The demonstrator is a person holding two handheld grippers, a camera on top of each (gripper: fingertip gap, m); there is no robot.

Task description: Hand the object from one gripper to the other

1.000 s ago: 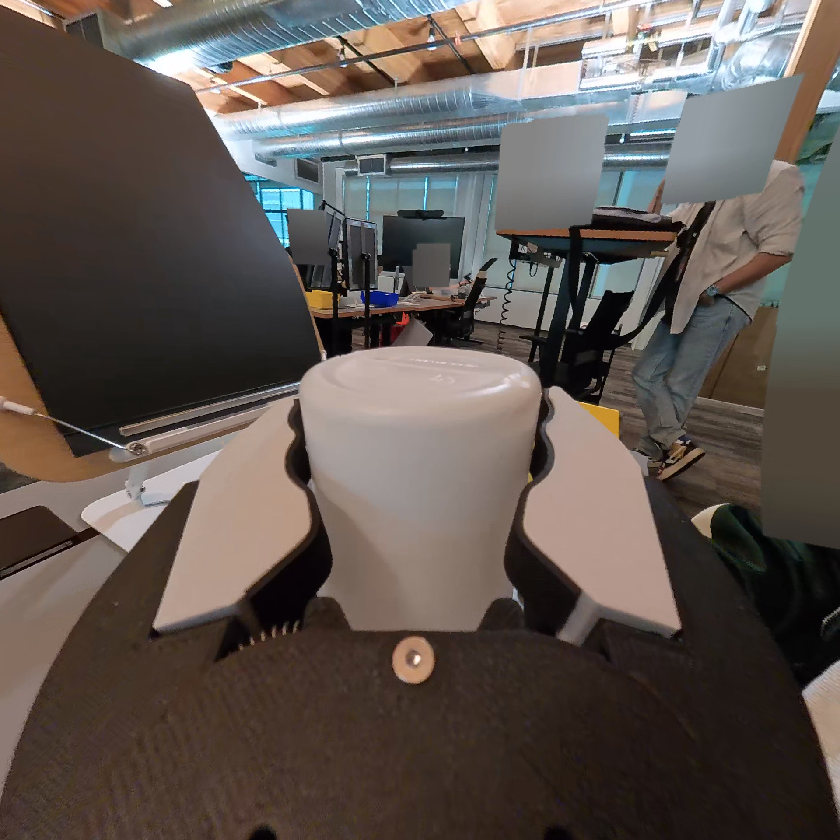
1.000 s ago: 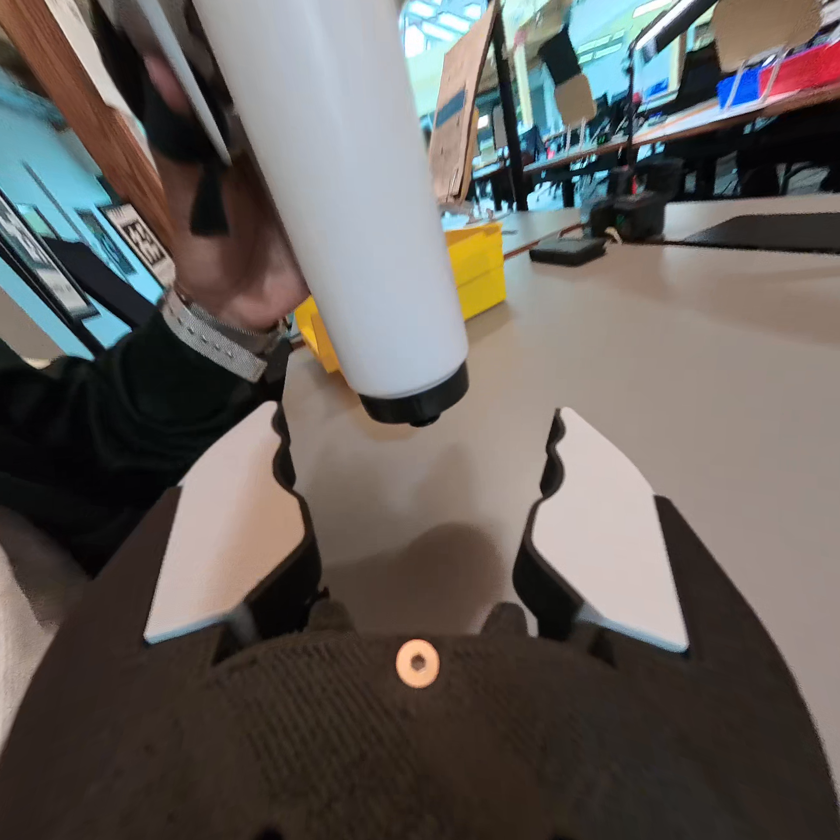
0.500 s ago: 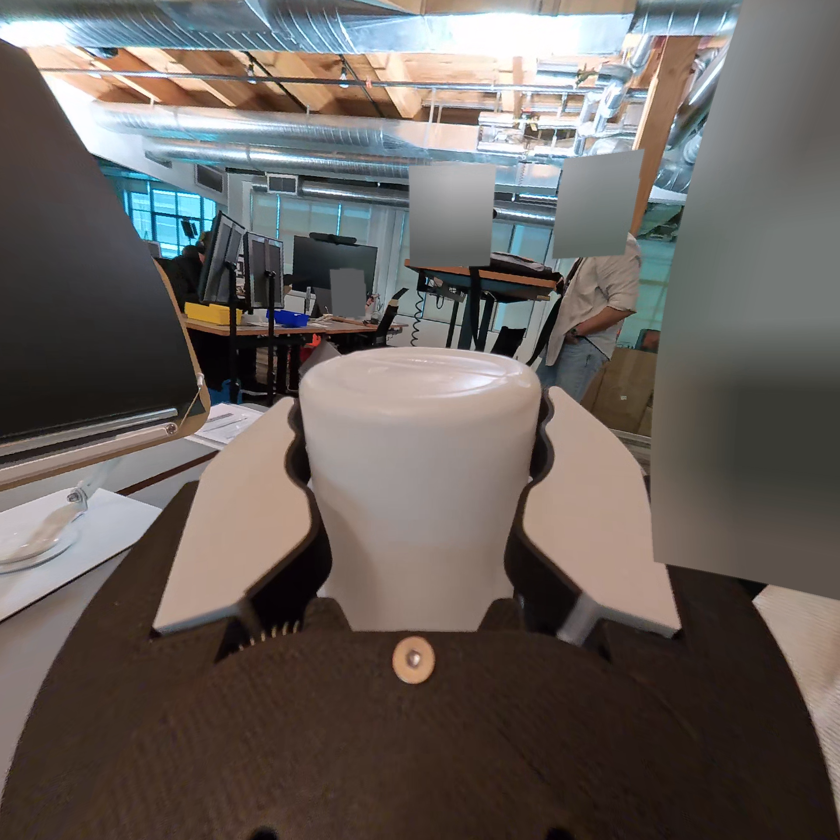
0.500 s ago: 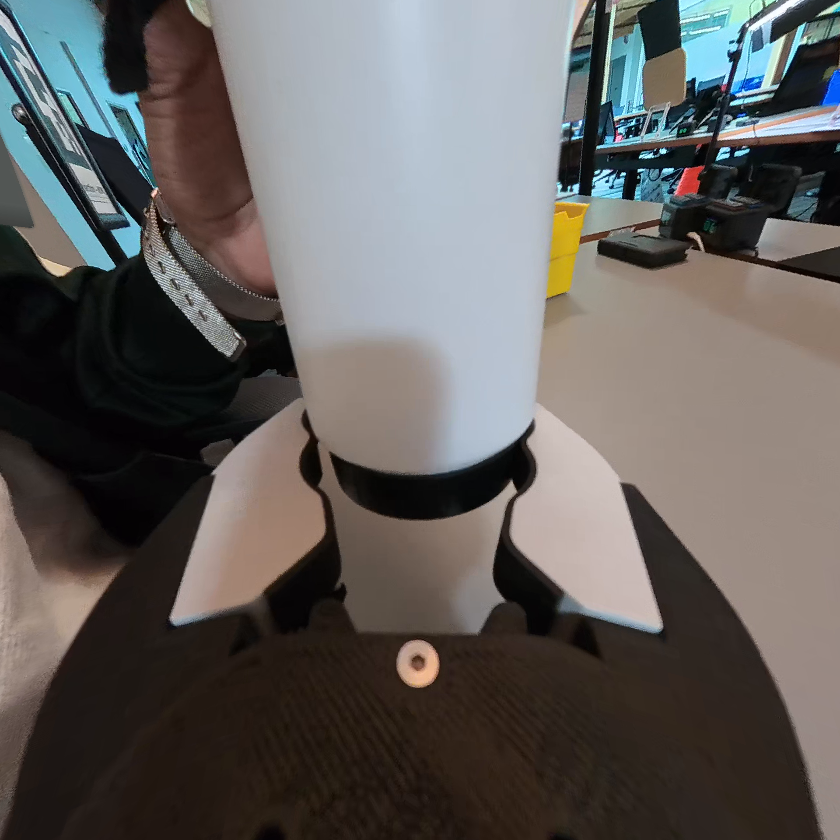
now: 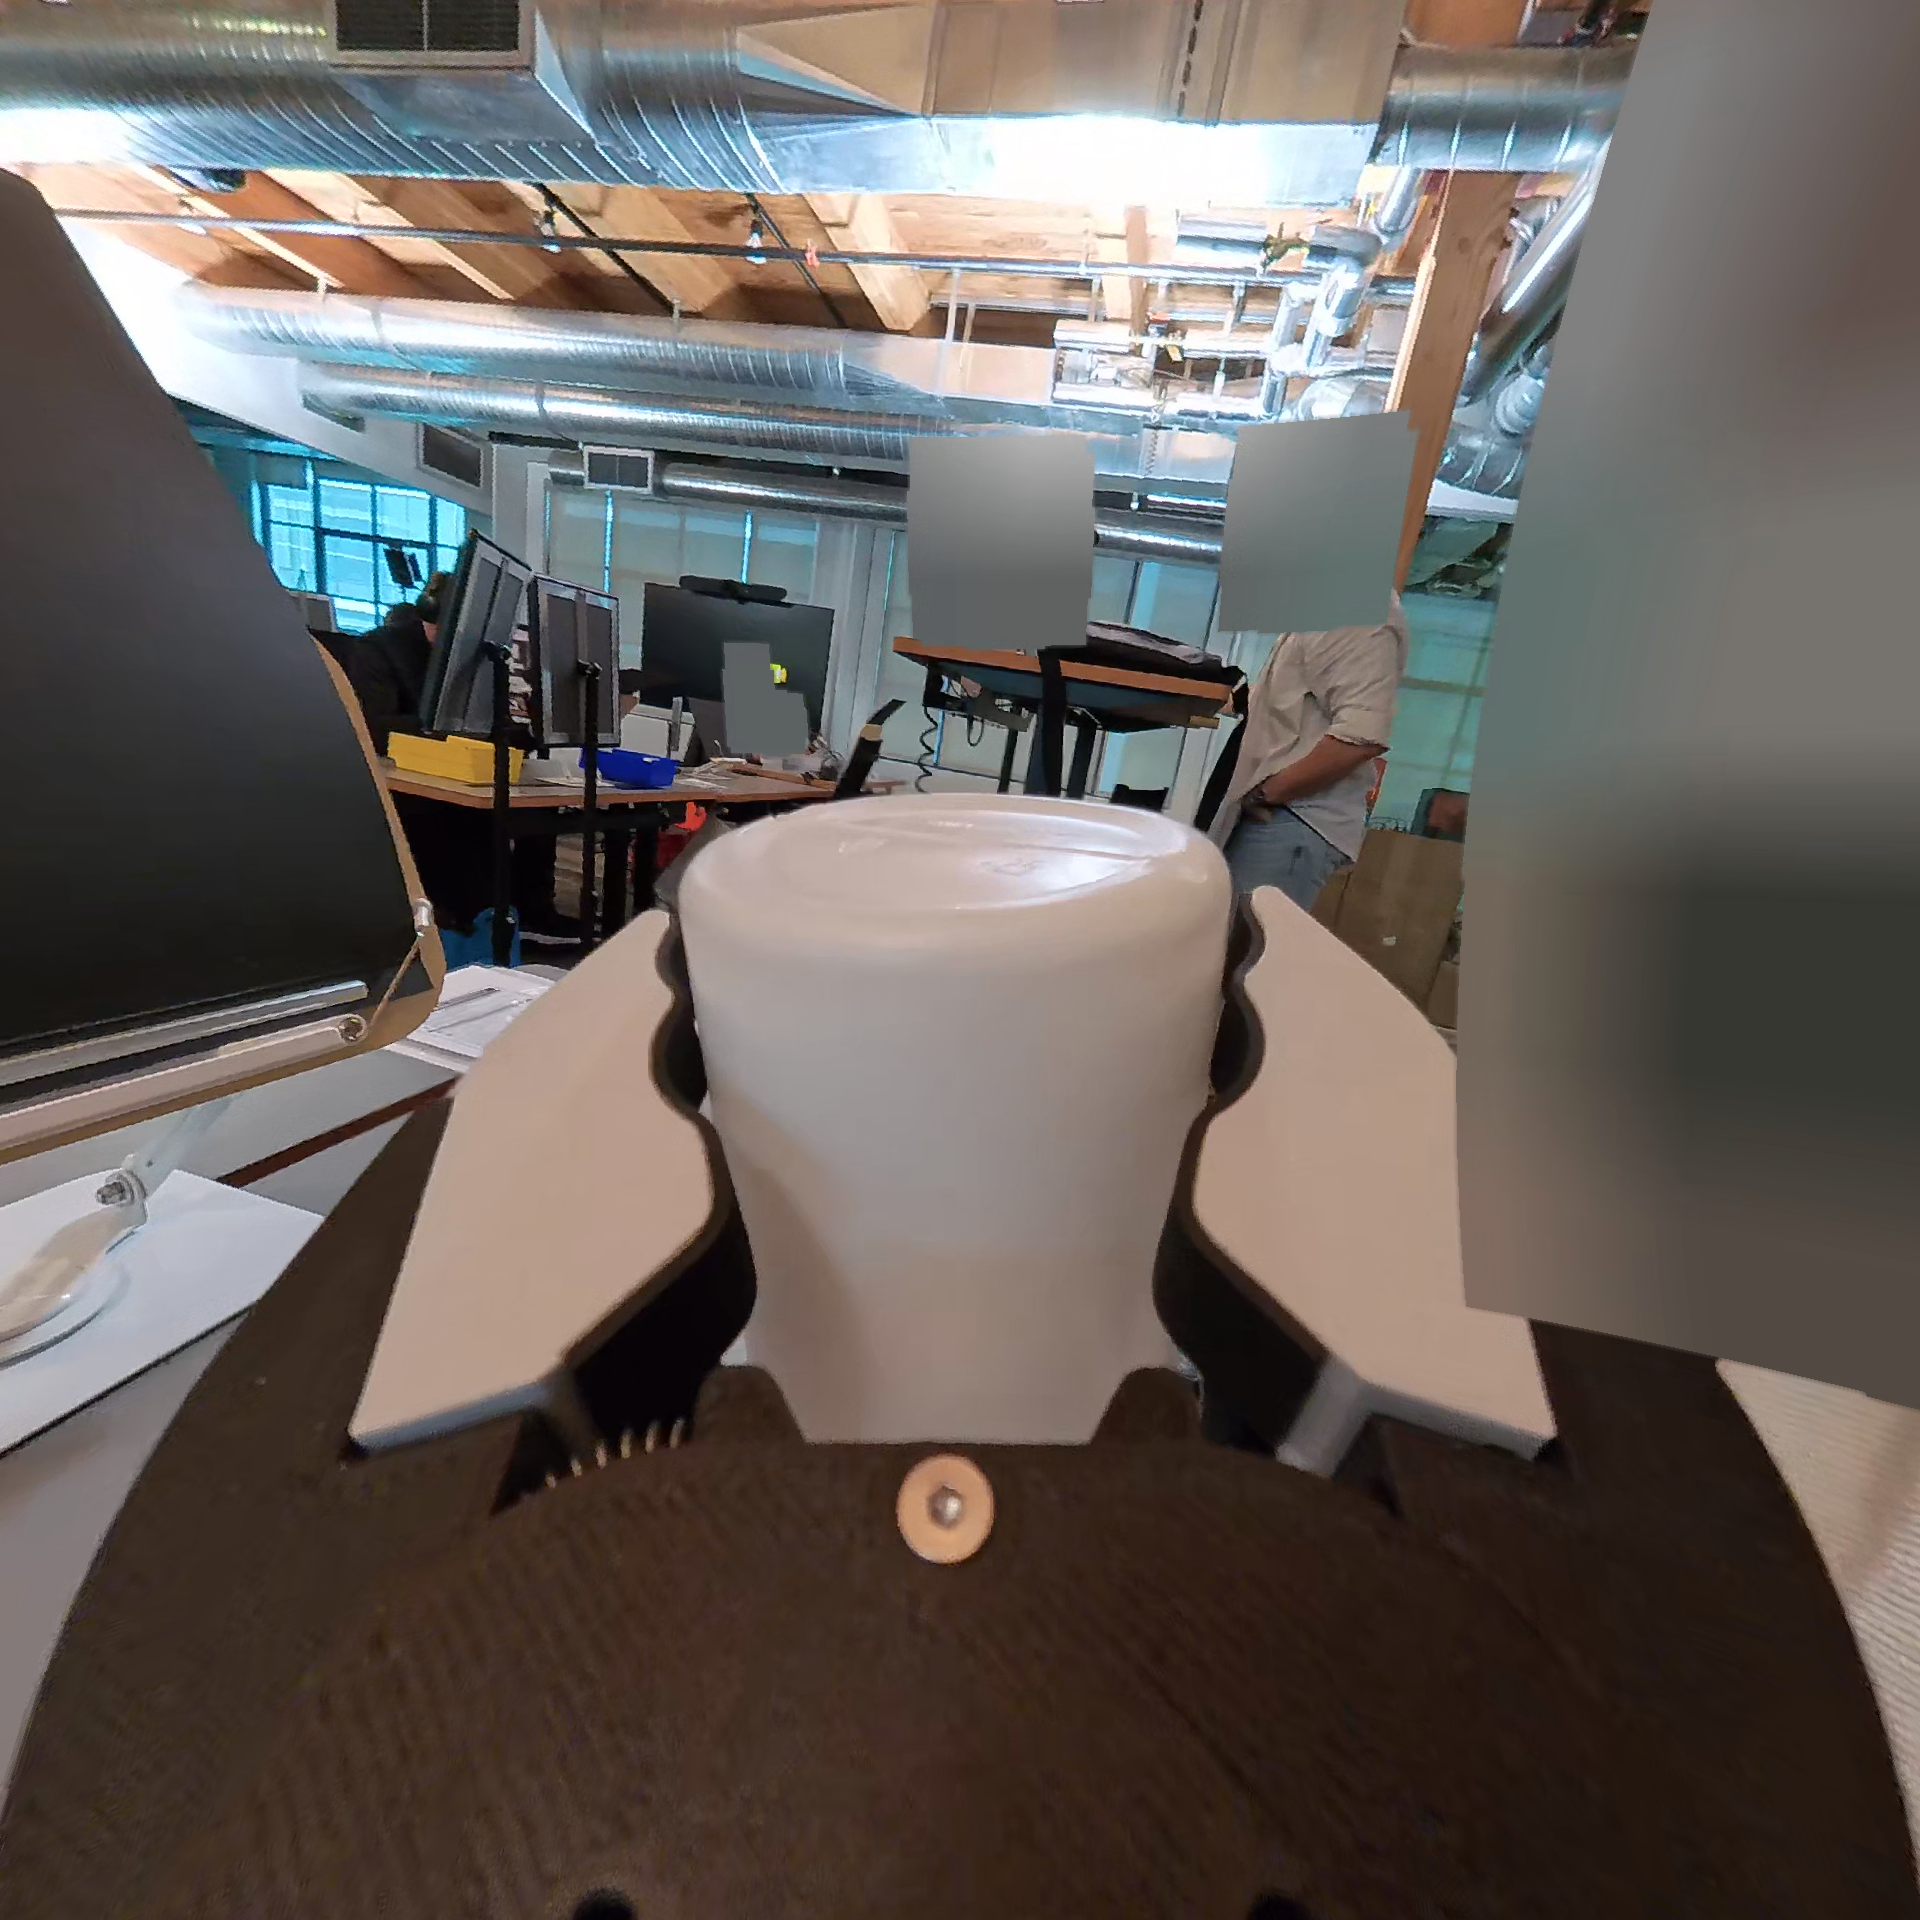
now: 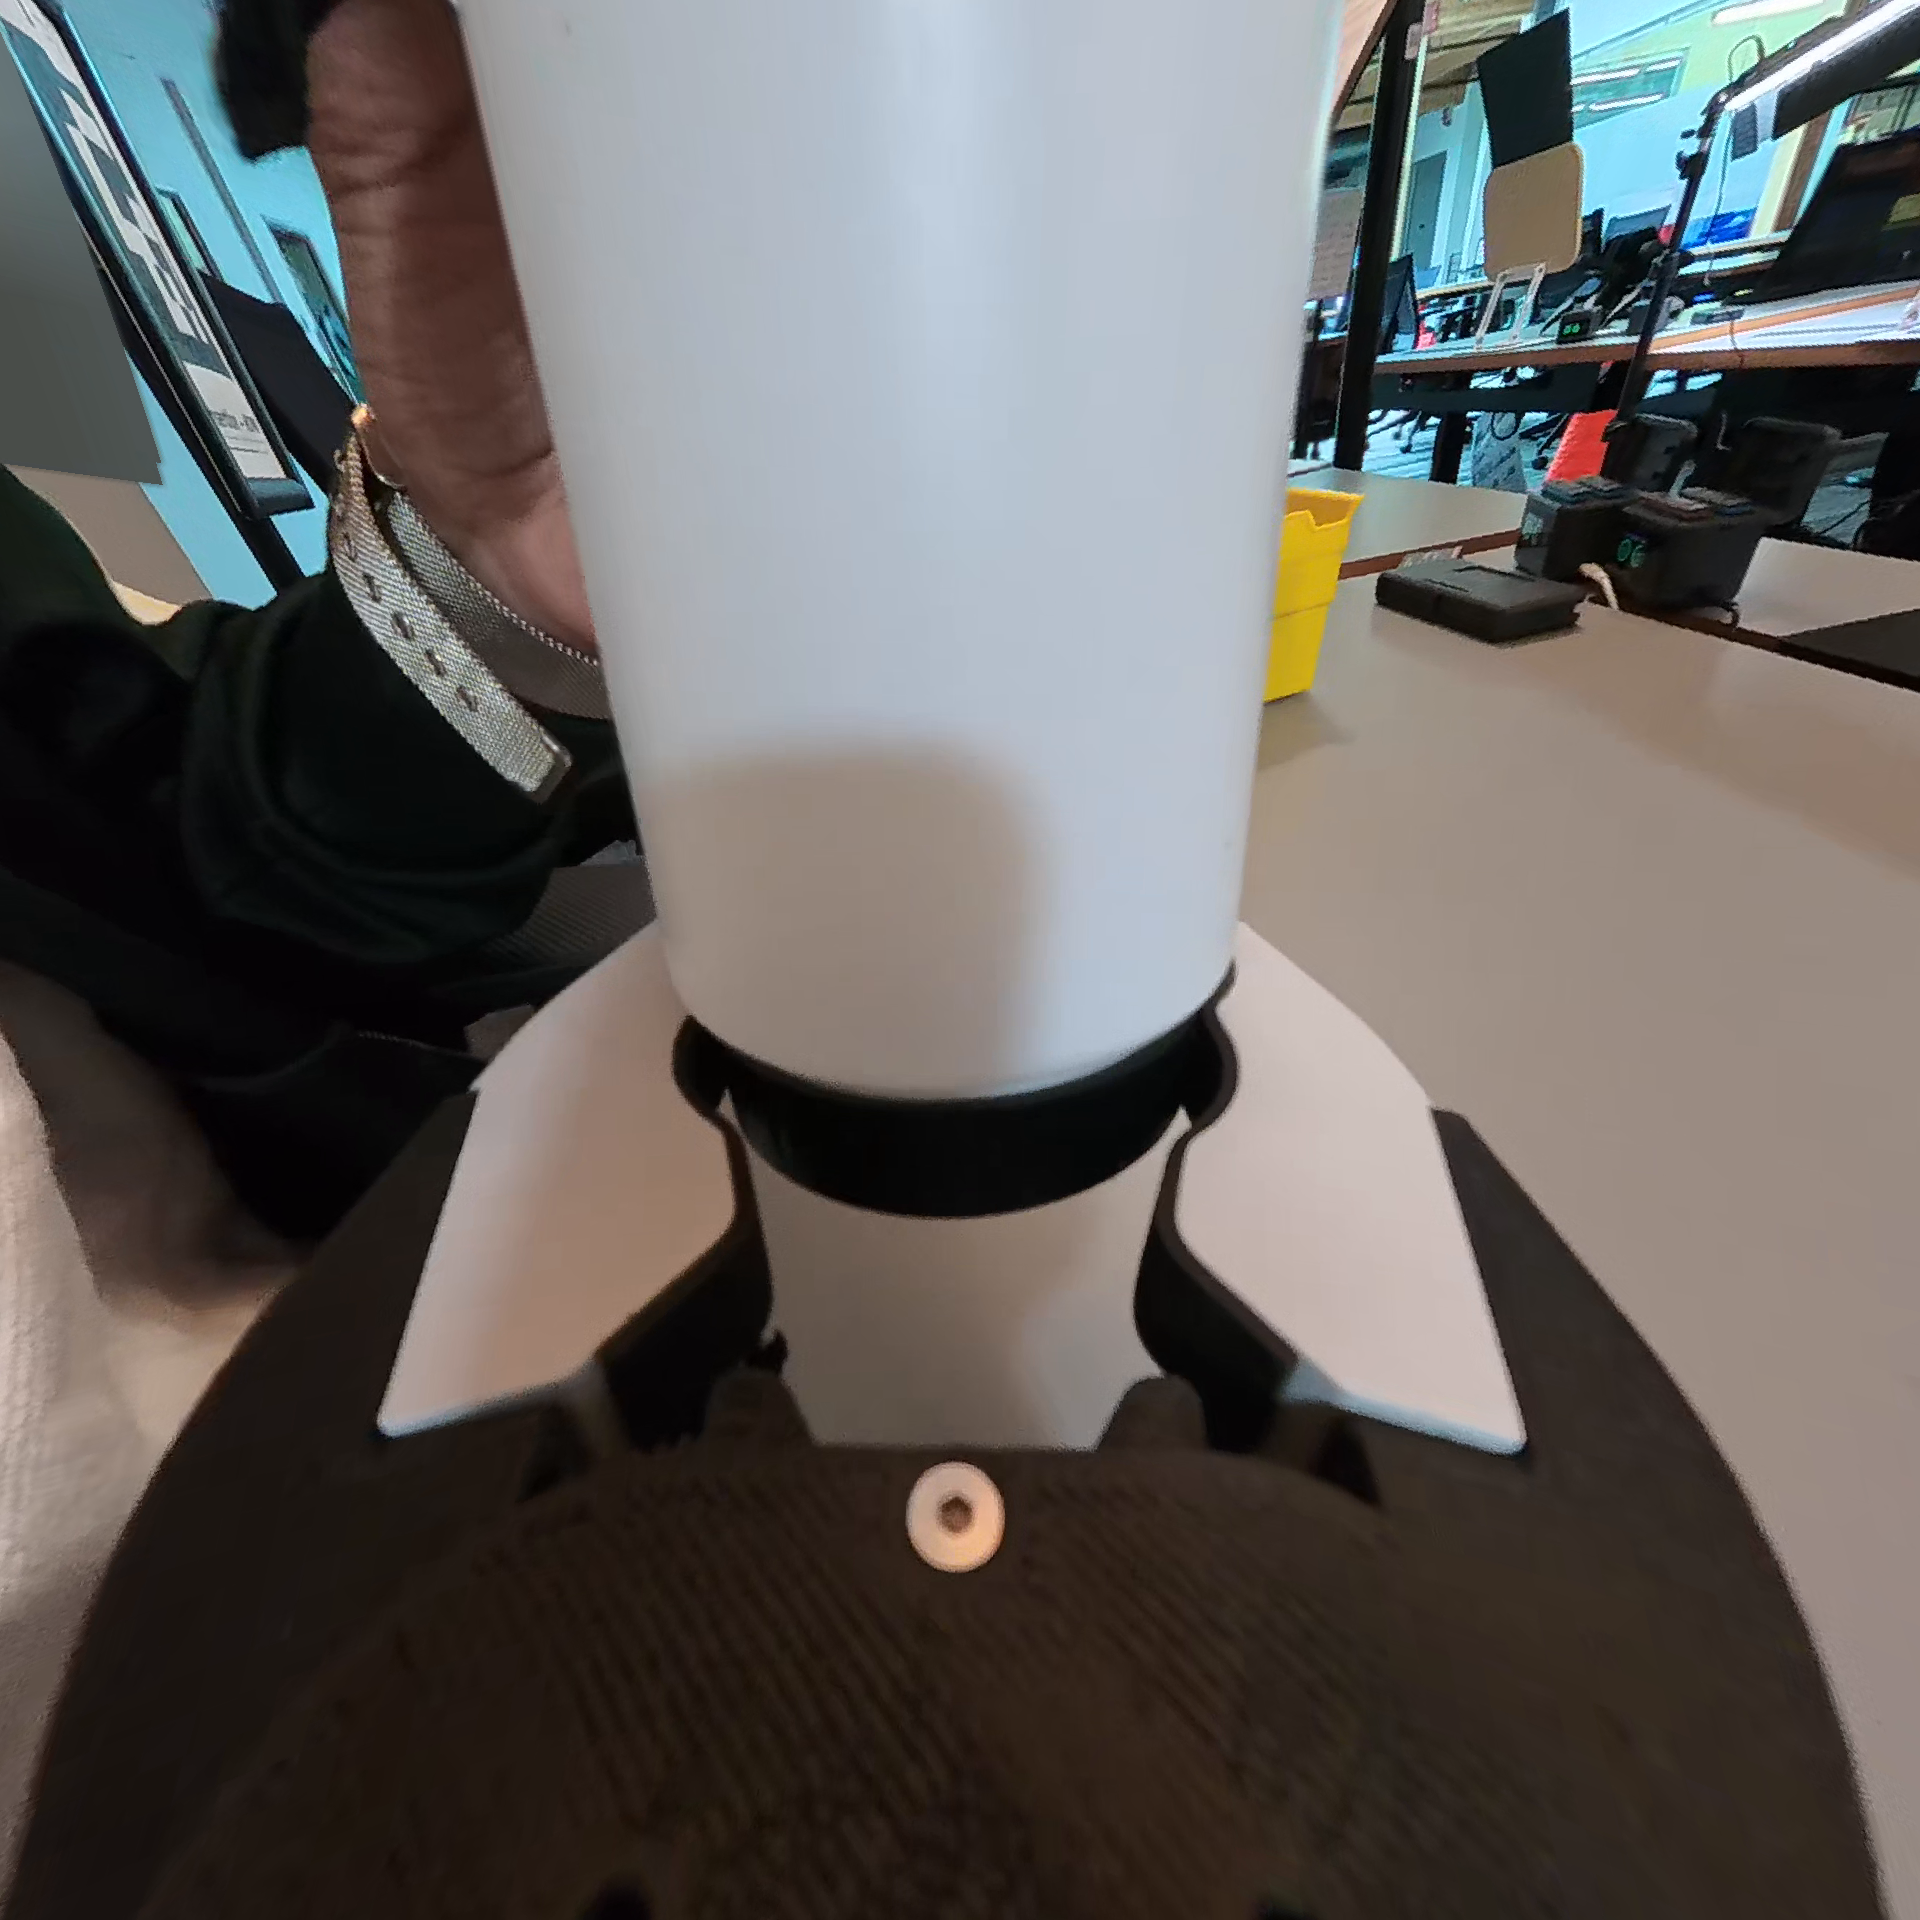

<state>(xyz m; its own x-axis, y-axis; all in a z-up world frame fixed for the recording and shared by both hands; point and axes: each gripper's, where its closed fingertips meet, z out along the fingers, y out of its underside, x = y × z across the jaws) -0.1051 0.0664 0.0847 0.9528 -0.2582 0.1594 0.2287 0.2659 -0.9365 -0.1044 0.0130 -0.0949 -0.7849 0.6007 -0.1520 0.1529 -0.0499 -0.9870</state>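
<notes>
Handover, mid-air, both tongs on the same bottle.

Left tongs: clenched on the white bottle, gripping just under its flat closed end, which points away from the camera toward the room. Scalloped inner edges of both fingers press the bottle's sides.

Right tongs: drawn in around the opposite end of the bottle, at the black cap. Finger notches sit right against the cap's rim on both sides. Looks gripped, but I cannot say how firmly.

Key relation: the bottle's long axis runs straight out along the right tongs' fingers, up and away from its camera, with the left tongs at the far end. So the two tongs face each other down the bottle's length. My guess is the next step is for the left pair to let go, leaving the right pair holding a long bottle by the cap end only, so it may droop.

The bottle hangs above the tan bench, not touching it.

Hidden: the left tongs themselves are cut off at the top of the right view; only the person's hand and watch strap show beside the bottle. A yellow bin is partly covered behind it.
</notes>
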